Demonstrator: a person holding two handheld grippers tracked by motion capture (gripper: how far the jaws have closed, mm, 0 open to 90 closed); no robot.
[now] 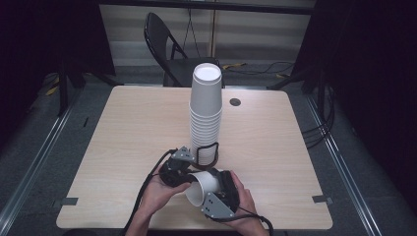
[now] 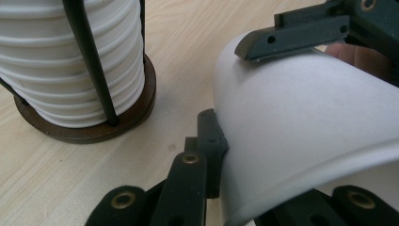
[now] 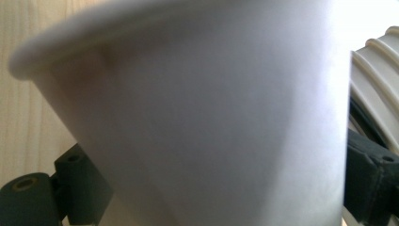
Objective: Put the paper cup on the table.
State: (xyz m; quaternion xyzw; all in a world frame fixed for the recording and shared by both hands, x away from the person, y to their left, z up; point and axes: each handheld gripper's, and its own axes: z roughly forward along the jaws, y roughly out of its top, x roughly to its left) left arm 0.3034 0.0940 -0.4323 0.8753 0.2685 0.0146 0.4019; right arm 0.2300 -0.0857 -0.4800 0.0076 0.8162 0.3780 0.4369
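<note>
On the pale wooden bench (image 1: 123,147), the left tongs (image 1: 189,173) and right tongs (image 1: 216,189) both clamp a single white paper cup (image 1: 201,187) lying sideways, just in front of a tall stack of white paper cups (image 1: 206,105) standing in a black wire holder (image 1: 206,152).

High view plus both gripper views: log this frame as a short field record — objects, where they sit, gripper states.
table: light wood table
cup stack: tall stack of white cups, upright in a wire holder on a dark round base
loose cup: single white cup, on its side, near the table's front edge
right gripper: right gripper, jaws closed on the loose cup
left gripper: left gripper, jaws touching the cup; grip unclear
</note>
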